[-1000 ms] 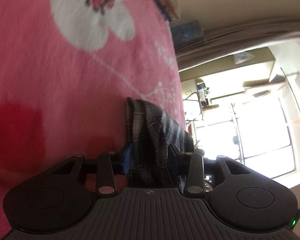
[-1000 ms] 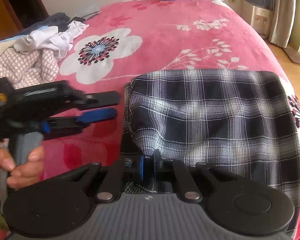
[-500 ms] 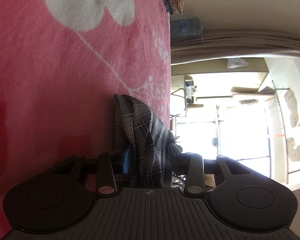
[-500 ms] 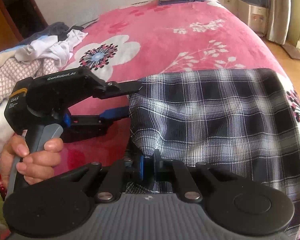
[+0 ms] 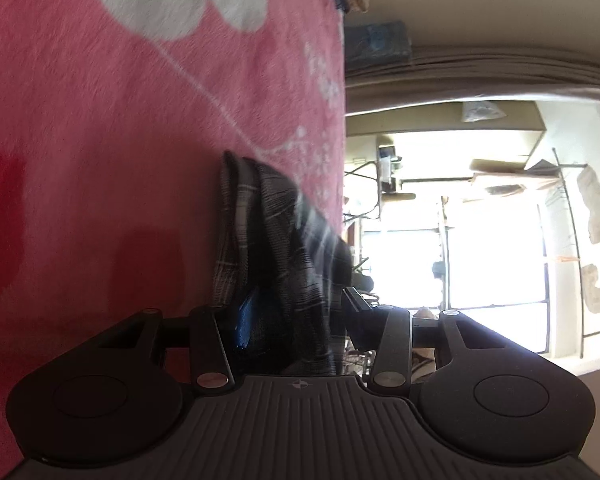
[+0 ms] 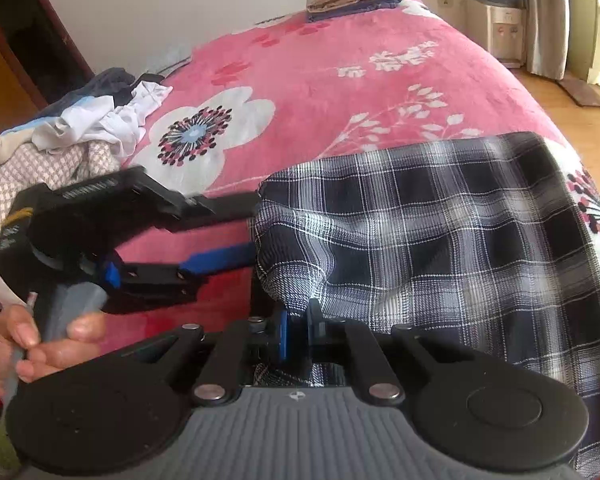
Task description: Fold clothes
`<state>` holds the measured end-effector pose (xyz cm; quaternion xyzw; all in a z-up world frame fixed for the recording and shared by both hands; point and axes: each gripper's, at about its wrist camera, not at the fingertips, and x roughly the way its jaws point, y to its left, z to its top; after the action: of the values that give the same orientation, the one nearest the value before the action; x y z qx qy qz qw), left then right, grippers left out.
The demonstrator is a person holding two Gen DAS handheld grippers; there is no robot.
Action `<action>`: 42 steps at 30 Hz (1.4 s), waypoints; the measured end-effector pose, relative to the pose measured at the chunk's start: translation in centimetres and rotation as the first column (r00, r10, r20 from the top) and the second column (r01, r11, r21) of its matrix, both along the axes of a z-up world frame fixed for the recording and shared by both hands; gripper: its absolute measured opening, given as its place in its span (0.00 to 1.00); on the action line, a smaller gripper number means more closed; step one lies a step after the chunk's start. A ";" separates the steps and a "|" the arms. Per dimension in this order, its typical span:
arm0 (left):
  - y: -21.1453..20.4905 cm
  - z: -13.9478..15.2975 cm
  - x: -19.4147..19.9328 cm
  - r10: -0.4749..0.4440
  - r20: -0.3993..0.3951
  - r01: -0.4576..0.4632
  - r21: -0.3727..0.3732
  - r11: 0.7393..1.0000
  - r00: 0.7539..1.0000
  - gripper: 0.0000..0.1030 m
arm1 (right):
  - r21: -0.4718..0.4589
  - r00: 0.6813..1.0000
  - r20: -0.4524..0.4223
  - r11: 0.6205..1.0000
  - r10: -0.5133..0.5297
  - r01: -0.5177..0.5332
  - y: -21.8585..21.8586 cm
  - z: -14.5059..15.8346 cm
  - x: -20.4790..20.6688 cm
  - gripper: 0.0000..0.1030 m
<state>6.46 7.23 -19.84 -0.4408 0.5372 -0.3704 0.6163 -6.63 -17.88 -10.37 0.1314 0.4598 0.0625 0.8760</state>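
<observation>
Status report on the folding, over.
Right tool shut on plaid cloth at its near edge. Left tool, jaws just been opening, straddles the cloth's left corner. Unfolded pile sits clear, far left.

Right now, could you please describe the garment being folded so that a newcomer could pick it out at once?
Find the pink flowered blanket covering the bed. At its near end lies a plaid cloth, pinched by the right gripper. Unlike the pale crumpled laundry pile to the left, it is dark navy checked with white.
</observation>
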 end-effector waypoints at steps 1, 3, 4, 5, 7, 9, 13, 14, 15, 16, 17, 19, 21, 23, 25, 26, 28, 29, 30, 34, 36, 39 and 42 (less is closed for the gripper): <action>-0.1 -0.2 0.0 0.003 -0.008 -0.003 0.005 1.000 1.000 0.44 | 0.000 1.000 0.002 1.000 -0.002 0.002 0.0 0.1 0.0 0.09; -0.1 -0.4 0.0 0.010 -0.023 -0.009 0.009 1.000 1.000 0.47 | 0.001 1.000 0.003 1.000 -0.005 0.005 -0.1 0.1 0.0 0.09; -0.1 -0.5 0.0 0.010 -0.030 -0.009 0.006 1.000 1.000 0.47 | 0.002 1.000 0.003 1.000 -0.006 0.006 -0.1 0.1 0.0 0.09; -0.2 -0.6 0.2 0.008 -0.037 -0.008 0.000 1.000 0.999 0.48 | 0.004 1.000 0.004 1.000 -0.006 0.006 -0.1 0.1 -0.1 0.09; -0.6 -0.9 0.5 0.006 -0.052 -0.006 -0.011 1.000 0.999 0.48 | 0.007 1.000 0.005 1.000 -0.006 0.006 0.0 0.0 -0.1 0.09; -1.1 -1.3 1.0 -0.001 -0.071 -0.001 -0.034 0.999 0.998 0.48 | 0.008 1.000 0.006 1.000 -0.004 0.004 0.1 0.1 -0.1 0.09; -2.3 -1.7 1.8 -0.022 -0.094 0.012 -0.099 0.995 0.995 0.49 | 0.010 1.000 0.009 1.000 -0.002 0.002 0.2 0.1 -0.2 0.09; -2.7 -1.9 2.0 -0.032 -0.106 0.018 -0.125 0.992 0.994 0.49 | 0.010 1.000 0.009 1.000 -0.001 0.001 0.2 0.1 -0.2 0.09; -3.0 -2.1 2.1 -0.042 -0.117 0.024 -0.150 0.988 0.992 0.49 | 0.010 1.000 0.010 1.000 0.000 0.000 0.2 0.1 -0.2 0.09; -3.3 -2.3 2.2 -0.047 -0.127 0.025 -0.172 0.985 0.991 0.50 | 0.009 1.000 0.010 1.000 0.001 -0.001 0.3 0.1 -0.2 0.09; -3.5 -2.5 2.4 -0.056 -0.138 0.027 -0.201 0.979 0.989 0.50 | 0.005 1.000 0.011 1.000 0.004 -0.004 0.3 0.1 -0.2 0.09; -4.0 -3.2 2.7 -0.078 -0.161 0.033 -0.266 0.963 0.984 0.51 | -0.002 1.000 0.012 1.000 0.010 -0.010 0.5 0.0 -0.2 0.09; -4.4 -4.1 2.8 -0.086 -0.182 0.026 -0.311 0.950 0.980 0.52 | -0.010 1.000 0.011 1.000 0.017 -0.017 0.8 -0.1 -0.1 0.09; -4.2 -4.8 2.8 -0.075 -0.213 0.002 -0.322 0.947 0.974 0.51 | -0.017 1.000 0.002 1.000 0.024 -0.024 1.0 -0.4 0.1 0.09; -3.6 -4.4 2.7 -0.066 -0.212 -0.004 -0.314 0.949 0.975 0.53 | -0.022 0.999 -0.012 0.999 0.029 -0.030 1.2 -0.9 0.4 0.09; -3.4 -4.1 2.7 -0.060 -0.206 -0.005 -0.301 0.954 0.977 0.54 | -0.024 0.999 -0.020 0.999 0.029 -0.030 1.2 -1.2 0.6 0.09; -2.9 -3.4 2.6 -0.049 -0.189 -0.005 -0.272 0.962 0.981 0.61 | -0.026 0.999 -0.028 0.999 0.029 -0.030 1.3 -1.6 0.8 0.09; -2.5 -2.9 2.6 -0.044 -0.178 -0.003 -0.253 0.968 0.983 0.63 | -0.028 0.999 -0.031 0.999 0.029 -0.030 1.3 -1.7 0.9 0.09; -2.1 -2.5 2.5 -0.036 -0.163 -0.004 -0.236 0.972 0.986 0.67 | -0.031 0.999 -0.032 0.999 0.030 -0.031 1.4 -1.8 0.9 0.09; -0.7 -0.9 2.4 0.005 -0.101 -0.020 -0.148 0.989 0.995 0.75 | -0.060 0.999 -0.027 0.997 0.043 -0.044 1.9 -1.9 1.0 0.09; 0.0 -0.1 2.4 0.026 -0.067 -0.033 -0.094 0.995 0.997 0.75 | -0.075 0.999 -0.024 0.996 0.049 -0.050 2.2 -1.8 0.9 0.09; 0.6 1.2 1.8 0.050 -0.004 -0.050 -0.018 0.999 0.999 0.75 | -0.086 0.999 -0.017 0.995 0.051 -0.052 2.4 -1.7 0.9 0.09; 0.5 2.7 0.9 0.043 0.064 -0.043 0.004 0.999 0.997 0.75 | -0.100 0.998 -0.018 0.993 0.058 -0.060 2.6 -1.6 0.9 0.11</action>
<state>7.35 7.77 -17.13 -0.4385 0.5085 -0.3696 0.6423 -5.77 -15.25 -12.01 0.0740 0.4725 0.0643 0.8759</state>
